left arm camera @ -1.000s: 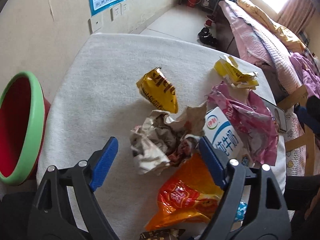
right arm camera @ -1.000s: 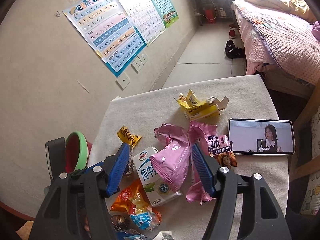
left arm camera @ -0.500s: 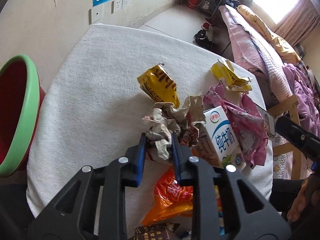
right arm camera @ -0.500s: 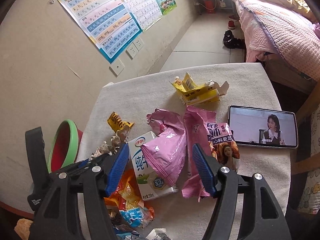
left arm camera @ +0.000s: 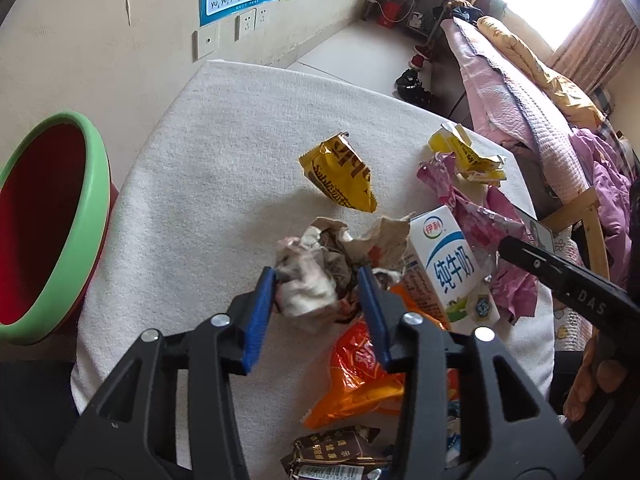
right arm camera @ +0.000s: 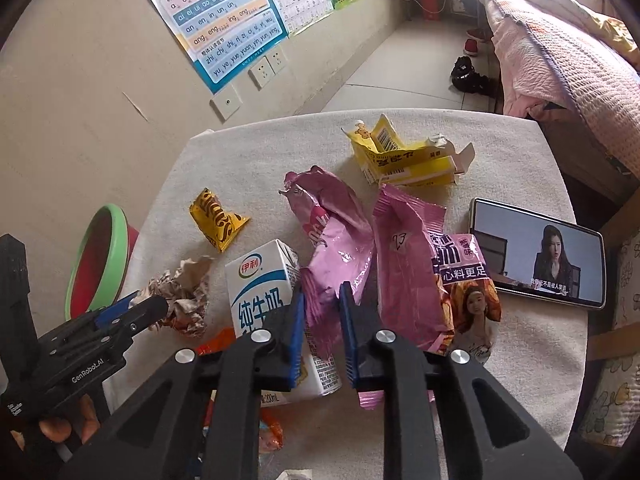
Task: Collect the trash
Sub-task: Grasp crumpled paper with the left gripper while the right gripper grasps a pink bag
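A worktop (left arm camera: 208, 184) covered in a white textured cloth carries a scatter of trash. In the left wrist view, the left gripper (left arm camera: 318, 280) rises from the bottom of the frame with its blue-padded jaws on either side of a crumpled ball of brown and white paper (left arm camera: 320, 268) at centre frame; the jaws are opening, the left pad meets the wad's edge, and whether the right pad touches it I cannot tell. Just right of the wad stands a white and blue milk carton (left arm camera: 448, 260), and below it lies a crinkled orange plastic snack bag (left arm camera: 360, 376). A yellow foil wrapper (left arm camera: 340, 176) lies alone above the wad. A red bucket with a green rim (left arm camera: 96, 208) sits off the worktop's edge at the left of the frame.

In the right wrist view, the right gripper (right arm camera: 322, 300) comes up from the bottom centre, its jaws closing with the lower end of a crumpled pink foil bag (right arm camera: 336, 240) between the pads, which press on the foil. A second, flatter pink printed snack bag (right arm camera: 416, 264) lies just right of it, and the carton (right arm camera: 260, 288) lies just left, partly behind the left jaw. A torn yellow cardboard box (right arm camera: 404, 156) lies in the upper middle of the worktop. A smartphone with a lit screen (right arm camera: 536, 252) lies at the right edge. A pinyin wall chart (right arm camera: 224, 16) hangs at the upper left.
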### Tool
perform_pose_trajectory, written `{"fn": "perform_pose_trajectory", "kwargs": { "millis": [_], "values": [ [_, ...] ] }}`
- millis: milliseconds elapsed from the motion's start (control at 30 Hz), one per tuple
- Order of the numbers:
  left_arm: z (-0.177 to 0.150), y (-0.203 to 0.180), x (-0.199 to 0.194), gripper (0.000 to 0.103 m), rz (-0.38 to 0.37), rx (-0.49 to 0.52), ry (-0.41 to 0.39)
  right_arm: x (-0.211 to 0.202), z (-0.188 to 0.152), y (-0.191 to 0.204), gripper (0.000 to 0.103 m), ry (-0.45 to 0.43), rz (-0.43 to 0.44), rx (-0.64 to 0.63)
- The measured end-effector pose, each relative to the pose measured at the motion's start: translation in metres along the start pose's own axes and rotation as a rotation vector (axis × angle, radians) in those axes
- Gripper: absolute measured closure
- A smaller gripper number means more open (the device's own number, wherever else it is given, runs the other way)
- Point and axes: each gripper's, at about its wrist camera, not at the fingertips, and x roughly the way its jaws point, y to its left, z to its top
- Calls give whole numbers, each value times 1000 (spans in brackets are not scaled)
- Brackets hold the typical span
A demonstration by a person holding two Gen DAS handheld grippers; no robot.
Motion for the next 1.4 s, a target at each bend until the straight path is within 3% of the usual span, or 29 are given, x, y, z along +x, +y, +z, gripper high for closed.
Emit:
{"fn": "perform_pose_trajectory", "kwargs": {
  "millis": [167,300,600,967,1000,1400],
  "values": [
    [2,-1,2,42,5,19,-10,-16,5,5,95,-61,21,-13],
    [0,-2,15,34,2,16,41,-31,9,4,101,-129,28,-4],
    [-3,-9,30,33,1,50,78,-38,11,6,102,-155,44,2],
    [-1,-1,13,74,-9,23,15,-39,11,8,102,-174,66,15],
    [-1,-2,10,84,-9,20,8,-39,11,8,101,-176,67,15],
    [-1,21,-41,84,-10,-31,-90,-39,8,20,102,-177,117,5]
  ]
}}
